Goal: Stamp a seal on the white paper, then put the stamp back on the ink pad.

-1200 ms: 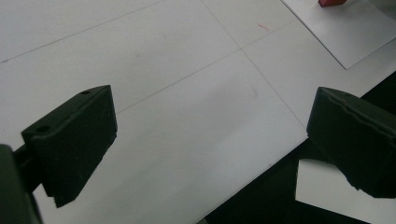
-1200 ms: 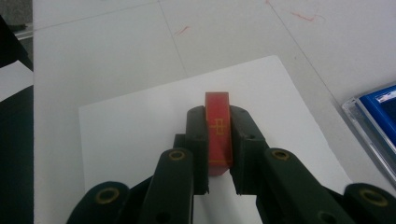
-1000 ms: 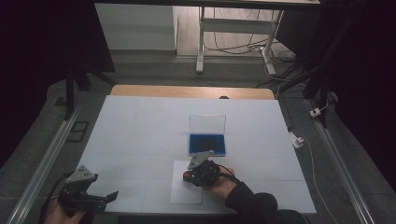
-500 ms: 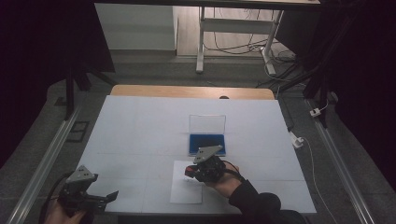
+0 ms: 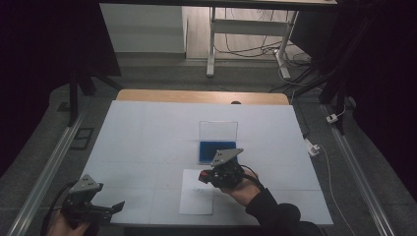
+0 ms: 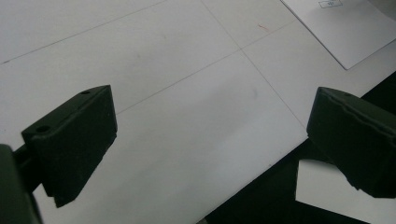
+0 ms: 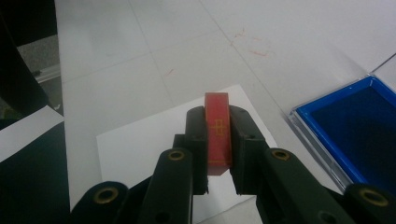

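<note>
My right gripper [image 5: 205, 176] is shut on a narrow red block with gold markings [image 7: 218, 130], held upright between the pads. It hovers over the top edge of a white paper sheet [image 5: 195, 199], just in front of a blue ink pad [image 5: 216, 149] whose clear lid [image 5: 218, 131] stands open behind it. In the right gripper view the paper sheet [image 7: 140, 149] lies under the jaws and the ink pad [image 7: 359, 126] sits to the right. My left gripper [image 5: 116, 207] is open at the table's front left corner, its jaws wide apart in the left gripper view [image 6: 210, 140] with nothing between them.
The white table [image 5: 147, 132] has faint grid lines and a few red marks. A corner of the paper sheet [image 6: 345, 32] shows far off in the left gripper view. Metal rails run along both sides, and a cable with a plug [image 5: 312, 147] lies at the right edge.
My right hand has lifted slightly and drifted toward the ink pad, the red block still in its jaws. The left gripper has stayed put.
</note>
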Available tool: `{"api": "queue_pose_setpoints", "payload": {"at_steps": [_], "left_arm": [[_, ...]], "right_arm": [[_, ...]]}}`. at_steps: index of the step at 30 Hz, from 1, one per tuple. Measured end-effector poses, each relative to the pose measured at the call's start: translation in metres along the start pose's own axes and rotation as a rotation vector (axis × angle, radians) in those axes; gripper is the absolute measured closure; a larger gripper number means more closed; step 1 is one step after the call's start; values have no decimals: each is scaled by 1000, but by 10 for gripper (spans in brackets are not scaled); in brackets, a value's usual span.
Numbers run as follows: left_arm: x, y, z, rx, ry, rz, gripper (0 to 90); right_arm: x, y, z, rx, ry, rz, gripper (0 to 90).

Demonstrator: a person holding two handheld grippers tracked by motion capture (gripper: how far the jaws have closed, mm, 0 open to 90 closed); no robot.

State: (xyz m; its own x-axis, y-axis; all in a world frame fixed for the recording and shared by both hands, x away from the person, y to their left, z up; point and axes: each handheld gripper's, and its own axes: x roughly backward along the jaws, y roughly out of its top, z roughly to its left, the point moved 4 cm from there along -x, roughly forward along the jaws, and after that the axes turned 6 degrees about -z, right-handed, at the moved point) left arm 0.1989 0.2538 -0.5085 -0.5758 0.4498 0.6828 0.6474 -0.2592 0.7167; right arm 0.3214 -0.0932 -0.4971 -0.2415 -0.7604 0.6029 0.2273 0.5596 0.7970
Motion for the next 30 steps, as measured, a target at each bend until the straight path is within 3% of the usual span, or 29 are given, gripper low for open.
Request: {"api": "queue_pose_setpoints", "payload": {"at_steps": [30], "left_arm": [[0,0,0,1,0,0,19]], "right_arm": [[20,9,-33,-87,-84,-56,789]]}}
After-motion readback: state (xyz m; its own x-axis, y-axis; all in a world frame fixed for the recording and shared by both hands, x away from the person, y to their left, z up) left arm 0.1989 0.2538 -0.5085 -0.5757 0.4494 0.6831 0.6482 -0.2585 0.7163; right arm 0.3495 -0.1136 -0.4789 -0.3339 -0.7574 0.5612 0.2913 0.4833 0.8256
